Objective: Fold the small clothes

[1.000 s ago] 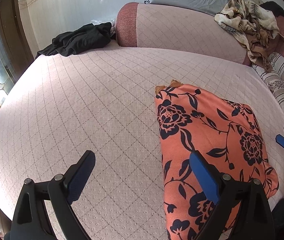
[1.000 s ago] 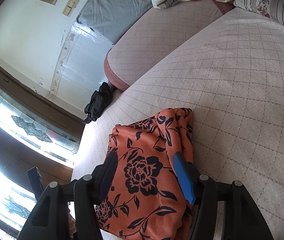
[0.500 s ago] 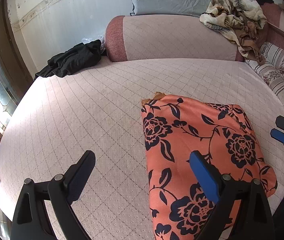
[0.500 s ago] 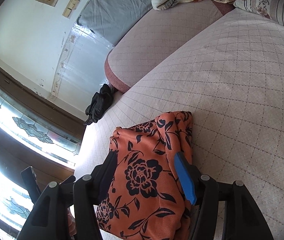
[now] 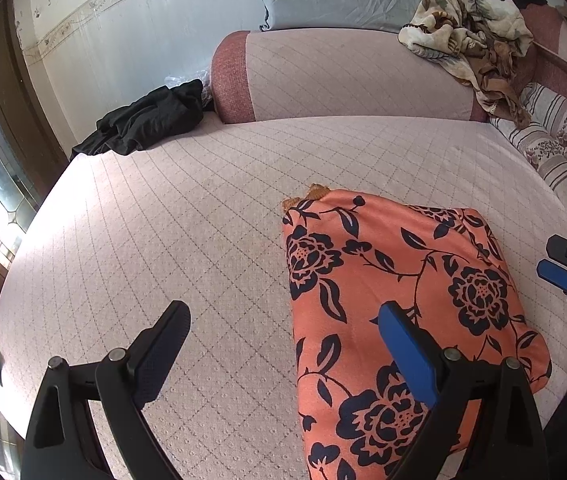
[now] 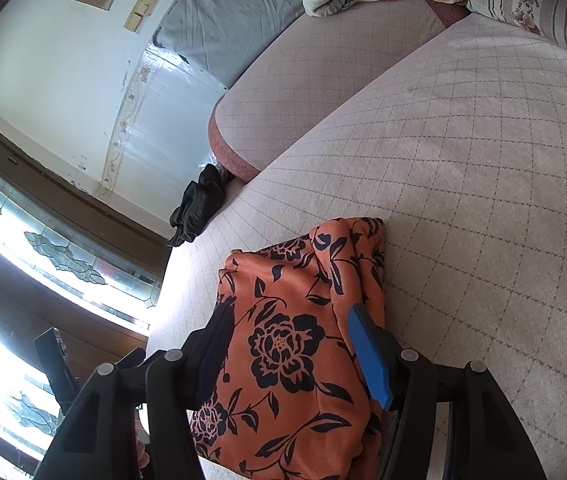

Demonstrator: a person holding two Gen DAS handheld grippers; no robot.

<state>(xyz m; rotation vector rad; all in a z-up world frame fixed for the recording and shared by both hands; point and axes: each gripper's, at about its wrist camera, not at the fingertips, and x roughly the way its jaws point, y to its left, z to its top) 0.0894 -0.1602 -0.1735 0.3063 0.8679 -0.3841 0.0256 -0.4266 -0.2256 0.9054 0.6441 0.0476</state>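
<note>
An orange garment with black flowers point(image 5: 399, 312) lies folded into a compact rectangle on the pink quilted bed point(image 5: 187, 232). My left gripper point(image 5: 283, 332) is open and empty, hovering above the bed at the garment's left edge. My right gripper point(image 6: 291, 344) is open and empty, held just above the garment point(image 6: 291, 344), its jaws straddling it. The right gripper also shows at the right edge of the left wrist view point(image 5: 563, 268).
A black garment point(image 5: 147, 120) lies crumpled at the bed's far left corner. A pink bolster point(image 5: 343, 76) runs along the back, with a beige patterned cloth point(image 5: 475, 40) on it. A striped pillow point(image 5: 559, 148) lies at the right. The window point(image 6: 43, 248) is to the left.
Both grippers have drawn back and tilted a little, so the garment sits lower and nearer in each view. The garment itself has not moved. Both grippers stay open.
</note>
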